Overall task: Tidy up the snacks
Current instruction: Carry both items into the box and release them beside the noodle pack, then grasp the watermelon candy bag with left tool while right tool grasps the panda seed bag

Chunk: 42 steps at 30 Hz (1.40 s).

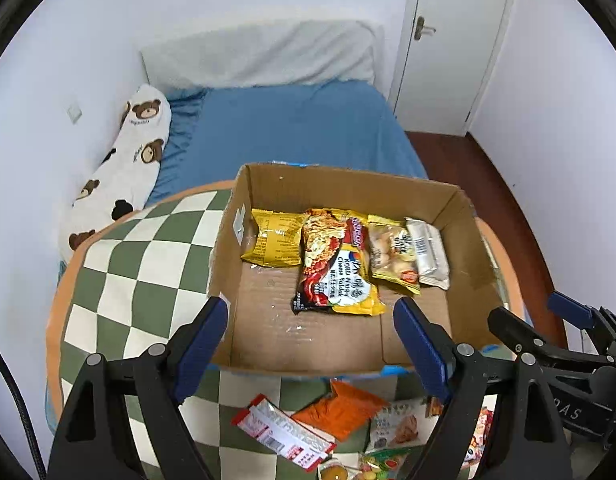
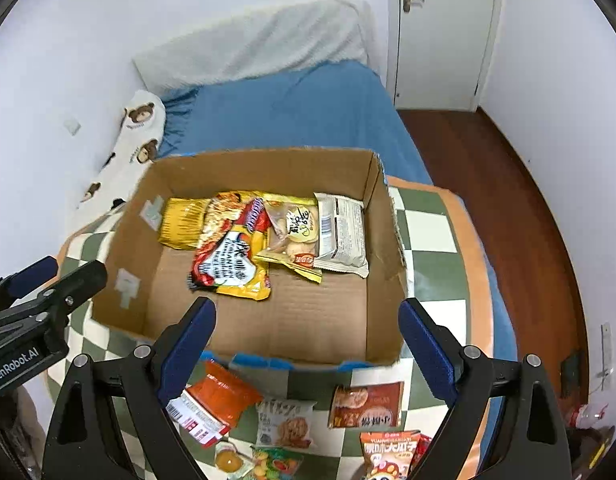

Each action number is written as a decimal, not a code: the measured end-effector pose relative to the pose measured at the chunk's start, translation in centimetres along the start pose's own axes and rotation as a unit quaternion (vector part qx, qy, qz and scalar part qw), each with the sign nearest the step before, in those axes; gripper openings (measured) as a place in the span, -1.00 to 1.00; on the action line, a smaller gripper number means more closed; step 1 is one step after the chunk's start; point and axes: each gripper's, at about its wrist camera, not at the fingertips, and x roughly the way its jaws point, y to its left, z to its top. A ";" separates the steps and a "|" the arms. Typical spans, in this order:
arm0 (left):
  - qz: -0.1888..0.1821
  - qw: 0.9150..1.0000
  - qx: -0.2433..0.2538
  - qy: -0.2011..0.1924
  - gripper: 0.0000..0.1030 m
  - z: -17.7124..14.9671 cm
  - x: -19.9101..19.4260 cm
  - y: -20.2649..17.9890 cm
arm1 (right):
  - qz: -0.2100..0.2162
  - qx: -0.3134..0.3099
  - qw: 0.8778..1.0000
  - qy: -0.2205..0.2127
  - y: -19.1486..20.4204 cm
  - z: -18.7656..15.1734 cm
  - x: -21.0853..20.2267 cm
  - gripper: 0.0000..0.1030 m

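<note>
Bright, even light — fisheye-warped, dark corners

I see a matt corrugated cardboard box (image 1: 339, 332), glossy plastic noodle packet (image 1: 335, 268) inside, crinkly foil-like yellow bag (image 1: 274, 240). Checked cloth cover (image 1: 148, 276) looks soft, matt. Gripper fingers (image 2: 190, 340): matt black plastic, blue rubbery pads, metal rivets. Polished wood floor (image 2: 507, 184).

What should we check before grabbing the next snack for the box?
1. Left gripper open and empty: ok.
2. Right gripper open and empty: ok.
3. Free floor space in the cardboard box: ok, the near half is bare.
4. Snacks left outside: ok, the orange packet and cookie packet lie on the checkered cloth.
5. Snacks already in the box lying flat, like the noodle packet: ok.
</note>
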 end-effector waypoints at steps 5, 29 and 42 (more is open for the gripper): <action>0.002 1.000 0.004 -0.022 0.65 -1.4 -3.3 -0.4 | 0.007 0.001 1.000 -0.020 0.3 -2.1 -3.4 0.84; -0.004 0.967 -0.051 0.250 0.65 -20.7 8.2 -1.9 | -0.004 0.147 0.964 0.221 -11.6 -22.9 9.4 0.60; -0.018 0.945 0.065 0.319 0.25 -23.8 15.4 -12.0 | 0.033 0.149 0.954 0.257 -14.0 -25.5 12.0 0.31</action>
